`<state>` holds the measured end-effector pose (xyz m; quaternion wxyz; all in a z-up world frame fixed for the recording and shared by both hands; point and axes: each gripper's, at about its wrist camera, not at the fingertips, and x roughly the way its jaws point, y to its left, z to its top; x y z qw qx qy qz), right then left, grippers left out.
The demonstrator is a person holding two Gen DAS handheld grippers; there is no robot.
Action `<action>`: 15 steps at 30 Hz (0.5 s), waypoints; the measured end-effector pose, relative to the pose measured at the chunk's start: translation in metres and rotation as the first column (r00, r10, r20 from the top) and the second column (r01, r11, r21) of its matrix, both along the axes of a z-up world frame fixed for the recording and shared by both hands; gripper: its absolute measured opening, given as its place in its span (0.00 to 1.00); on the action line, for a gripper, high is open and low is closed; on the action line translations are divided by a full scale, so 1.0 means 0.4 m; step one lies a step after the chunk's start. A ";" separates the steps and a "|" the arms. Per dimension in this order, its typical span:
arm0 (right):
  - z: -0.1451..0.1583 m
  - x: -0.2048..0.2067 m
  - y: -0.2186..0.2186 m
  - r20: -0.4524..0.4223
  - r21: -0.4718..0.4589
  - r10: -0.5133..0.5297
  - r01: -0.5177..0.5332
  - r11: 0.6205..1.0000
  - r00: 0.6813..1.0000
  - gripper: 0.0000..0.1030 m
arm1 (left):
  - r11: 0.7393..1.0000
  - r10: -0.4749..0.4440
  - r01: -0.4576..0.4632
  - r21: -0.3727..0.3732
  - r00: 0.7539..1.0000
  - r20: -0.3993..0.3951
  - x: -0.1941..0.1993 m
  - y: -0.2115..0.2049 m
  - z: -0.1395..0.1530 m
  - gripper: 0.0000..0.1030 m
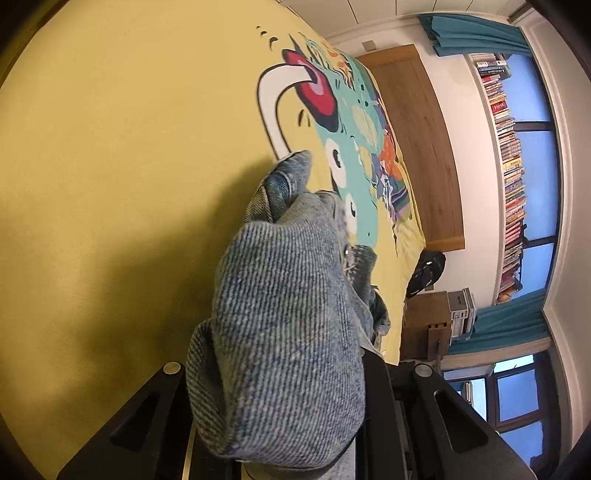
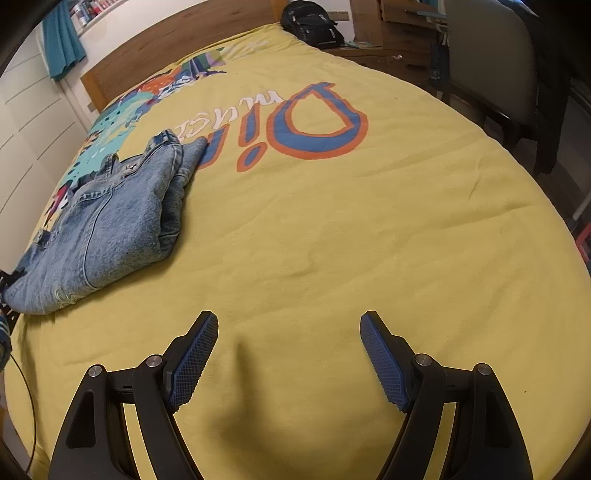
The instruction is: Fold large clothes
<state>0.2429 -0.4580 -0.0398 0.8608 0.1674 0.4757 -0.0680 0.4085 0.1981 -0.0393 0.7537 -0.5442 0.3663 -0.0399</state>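
Note:
Blue denim jeans (image 2: 110, 221) lie folded into a thick bundle on the left side of the yellow printed bedspread (image 2: 332, 240). In the left wrist view the denim (image 1: 280, 325) fills the space between the black arms of my left gripper (image 1: 295, 406); its fingertips are hidden under the cloth, and it looks shut on the jeans' near edge. My right gripper (image 2: 288, 354) is open and empty, hovering low over bare bedspread to the right of the jeans, its blue pads (image 2: 195, 362) wide apart.
A wooden headboard (image 2: 177, 44) stands at the bed's far end. A black backpack (image 2: 314, 22) sits at the far corner. A chair (image 2: 491, 62) and wooden furniture stand to the right. A bookshelf (image 1: 509, 166) and teal curtains (image 1: 476, 33) line the window wall.

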 end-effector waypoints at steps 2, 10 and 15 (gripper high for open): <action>0.002 -0.002 -0.013 0.004 0.003 -0.006 0.006 1.000 1.000 0.78 | 1.000 0.000 0.000 0.006 1.000 0.002 0.002 -0.008 0.012 0.14; 0.012 -0.015 -0.058 0.022 0.015 -0.025 0.025 1.000 0.999 0.78 | 0.999 -0.012 0.012 0.038 1.000 0.012 0.021 -0.048 0.059 0.13; 0.011 -0.024 -0.076 0.019 0.017 -0.028 0.028 0.999 0.999 0.78 | 0.998 -0.030 0.029 0.058 0.999 0.025 0.033 -0.081 0.099 0.12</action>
